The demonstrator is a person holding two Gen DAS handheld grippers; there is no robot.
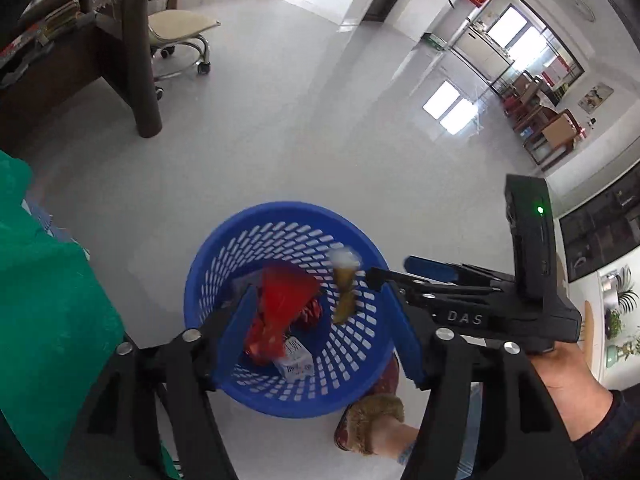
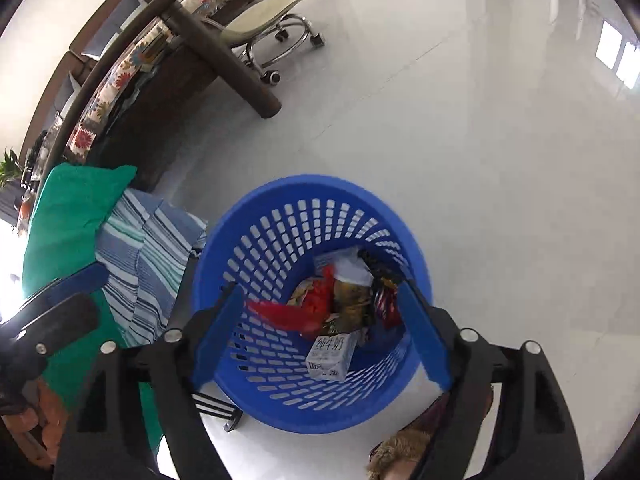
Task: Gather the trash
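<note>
Both grippers hanging over the blue basket, wrappers dropping in

I am looking down into a round blue plastic basket (image 2: 304, 224) with slotted walls, standing on the glossy pale floor (image 2: 460, 140); inside it are lying a white milk carton (image 2: 330, 354), crumpled wrappers and a red wrapper (image 1: 280, 308). In the left wrist view that red wrapper and a blurred yellow wrapper (image 1: 345, 288) are showing loose in the basket mouth, touching neither gripper. My left gripper (image 1: 316, 328) is standing wide with nothing between its blue pads, and my right gripper (image 2: 324, 332) is standing wide and bare as well. A green cloth (image 2: 72, 216) and a striped cloth (image 2: 148, 264) are crowding the basket's left side, with a dark wooden leg (image 2: 224, 64) and a wheeled chair (image 2: 276, 20) beyond. A furry slipper (image 1: 372, 420) is sitting just beside the basket.
</note>
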